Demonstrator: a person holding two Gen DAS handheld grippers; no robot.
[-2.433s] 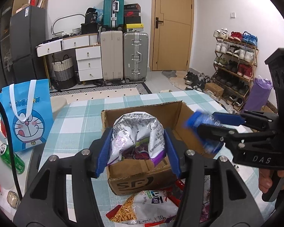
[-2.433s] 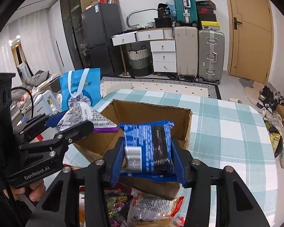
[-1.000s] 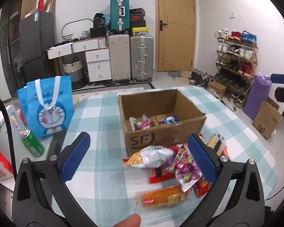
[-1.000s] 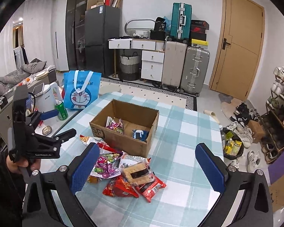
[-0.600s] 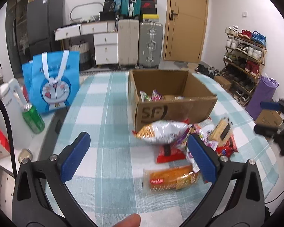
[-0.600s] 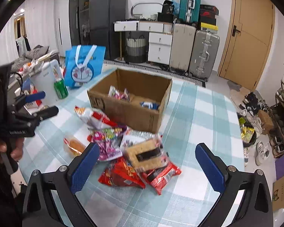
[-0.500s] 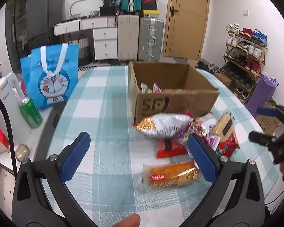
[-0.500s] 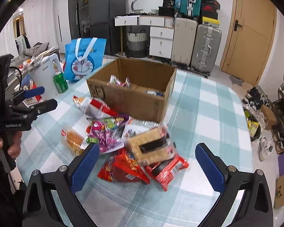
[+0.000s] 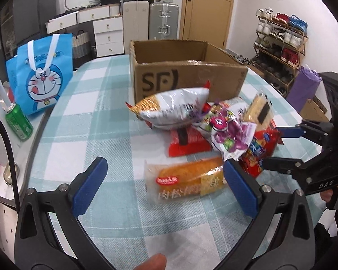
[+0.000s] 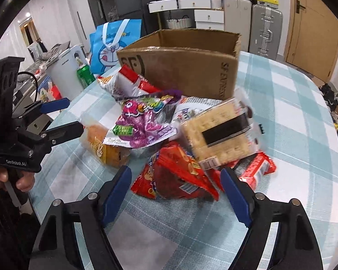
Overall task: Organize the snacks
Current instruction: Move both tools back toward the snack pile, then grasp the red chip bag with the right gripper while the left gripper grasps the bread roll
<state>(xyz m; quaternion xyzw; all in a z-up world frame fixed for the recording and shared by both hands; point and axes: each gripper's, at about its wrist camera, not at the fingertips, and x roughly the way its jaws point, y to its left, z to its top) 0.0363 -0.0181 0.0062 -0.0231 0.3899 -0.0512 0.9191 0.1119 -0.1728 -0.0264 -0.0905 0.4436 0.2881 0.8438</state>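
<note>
While a second ago both hovered high, the wide-spread left gripper (image 9: 164, 186) frames the bread packet (image 9: 187, 182); the empty right gripper (image 10: 175, 191) narrows around the red chip bag (image 10: 175, 177), starting new pickups.

On the checked-cloth table (image 9: 97, 112), the open brown cardboard box (image 9: 187, 76) stands behind a heap of snack packets (image 10: 169, 135), the clear-wrapped orange bread roll (image 9: 187, 180) lying nearest, while the blue cartoon tote bag (image 9: 42, 74) and green drink can (image 9: 19, 121) stand left.

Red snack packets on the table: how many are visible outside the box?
3, though others may be hidden: a flat red packet under the white bag, a red chip bag nearest the right gripper, a red wrapper under the crackers.
</note>
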